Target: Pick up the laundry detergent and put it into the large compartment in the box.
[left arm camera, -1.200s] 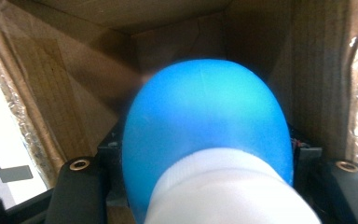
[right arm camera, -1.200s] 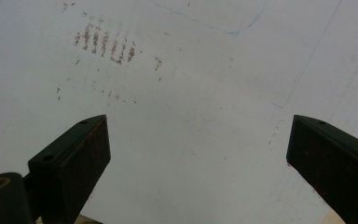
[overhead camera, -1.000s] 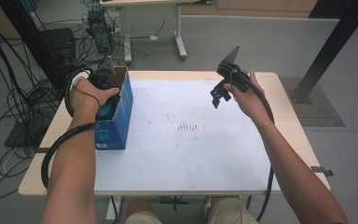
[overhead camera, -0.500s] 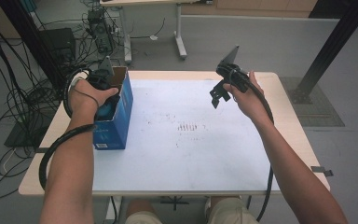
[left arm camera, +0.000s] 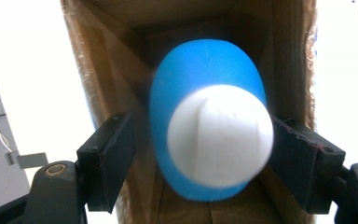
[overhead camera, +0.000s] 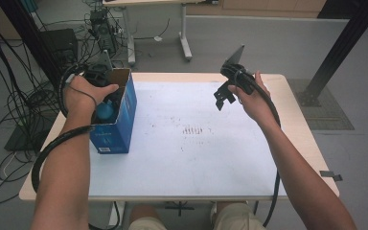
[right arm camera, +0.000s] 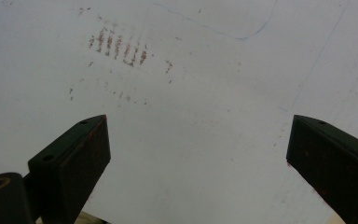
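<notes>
We look down on the blue box (overhead camera: 115, 122) at the table's (overhead camera: 182, 177) left edge, its top open. Our left gripper (left arm camera: 200, 154) reaches into that box, jaws spread either side of a blue object with a white end (left arm camera: 209, 135); the right jaw sits against it, a gap shows at the left, so we cannot tell if it is gripped. Well to the right of the box, our right gripper (overhead camera: 223, 98) hangs above the white tabletop, jaws wide apart, holding nothing, over brown smudges (right arm camera: 119, 46).
</notes>
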A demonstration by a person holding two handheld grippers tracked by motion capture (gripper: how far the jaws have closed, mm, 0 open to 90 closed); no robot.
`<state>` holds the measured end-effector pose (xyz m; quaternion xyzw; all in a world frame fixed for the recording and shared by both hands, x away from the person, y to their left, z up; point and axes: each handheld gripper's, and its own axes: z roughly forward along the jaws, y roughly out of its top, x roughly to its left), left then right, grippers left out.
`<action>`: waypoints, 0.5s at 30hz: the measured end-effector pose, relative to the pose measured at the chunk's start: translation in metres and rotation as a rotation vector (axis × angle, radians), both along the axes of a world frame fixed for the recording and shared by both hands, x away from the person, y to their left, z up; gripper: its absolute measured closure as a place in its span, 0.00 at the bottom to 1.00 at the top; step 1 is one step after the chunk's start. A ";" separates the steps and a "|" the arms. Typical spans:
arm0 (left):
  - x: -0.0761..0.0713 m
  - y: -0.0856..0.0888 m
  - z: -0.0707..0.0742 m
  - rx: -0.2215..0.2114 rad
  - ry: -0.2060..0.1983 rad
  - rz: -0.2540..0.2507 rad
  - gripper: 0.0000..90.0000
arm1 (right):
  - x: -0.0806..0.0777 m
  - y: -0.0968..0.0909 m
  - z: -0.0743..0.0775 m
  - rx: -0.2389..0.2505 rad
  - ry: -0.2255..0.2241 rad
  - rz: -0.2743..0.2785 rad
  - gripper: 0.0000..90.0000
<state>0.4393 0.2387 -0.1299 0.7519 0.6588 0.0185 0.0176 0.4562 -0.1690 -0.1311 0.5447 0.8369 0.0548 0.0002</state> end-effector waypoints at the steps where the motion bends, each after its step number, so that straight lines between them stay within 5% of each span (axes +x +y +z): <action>1: -0.001 -0.001 0.003 0.003 -0.001 0.000 0.28 | 0.000 0.000 0.000 0.001 0.000 0.001 0.07; 9: -0.013 -0.007 0.035 0.013 -0.031 -0.038 0.23 | -0.002 0.000 0.003 0.007 -0.005 0.003 0.07; 15: -0.024 -0.024 0.064 0.023 -0.072 -0.122 0.19 | 0.001 -0.003 0.003 0.006 -0.002 -0.012 0.07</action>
